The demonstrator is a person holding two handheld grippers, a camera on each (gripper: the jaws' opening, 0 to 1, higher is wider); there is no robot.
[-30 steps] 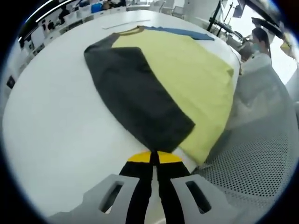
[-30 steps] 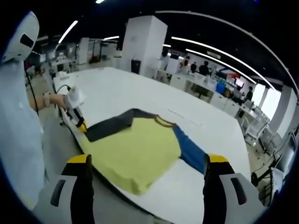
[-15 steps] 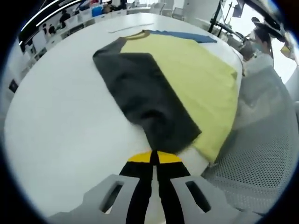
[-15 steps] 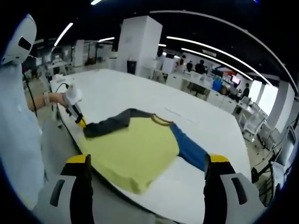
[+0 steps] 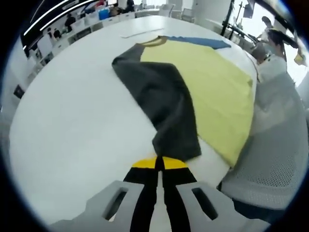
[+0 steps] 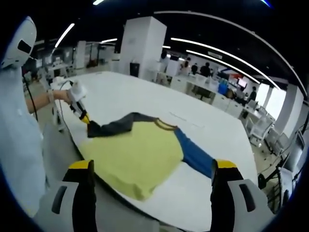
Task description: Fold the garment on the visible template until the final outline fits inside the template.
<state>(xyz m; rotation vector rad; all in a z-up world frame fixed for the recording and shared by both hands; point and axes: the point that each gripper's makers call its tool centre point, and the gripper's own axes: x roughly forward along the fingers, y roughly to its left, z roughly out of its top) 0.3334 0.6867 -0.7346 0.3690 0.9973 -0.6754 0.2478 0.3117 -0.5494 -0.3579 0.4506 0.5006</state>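
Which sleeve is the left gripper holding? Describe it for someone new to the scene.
On the white table lies a yellow shirt. The dark grey sleeve runs from its collar toward the shut left gripper, which pinches its cuff. The other sleeve is blue.

1. Through the left gripper view we look low and close along the white table, up the dark sleeve.
2. Through the right gripper view we stand back off the table's edge, higher.
3. Both views share the yellow garment.
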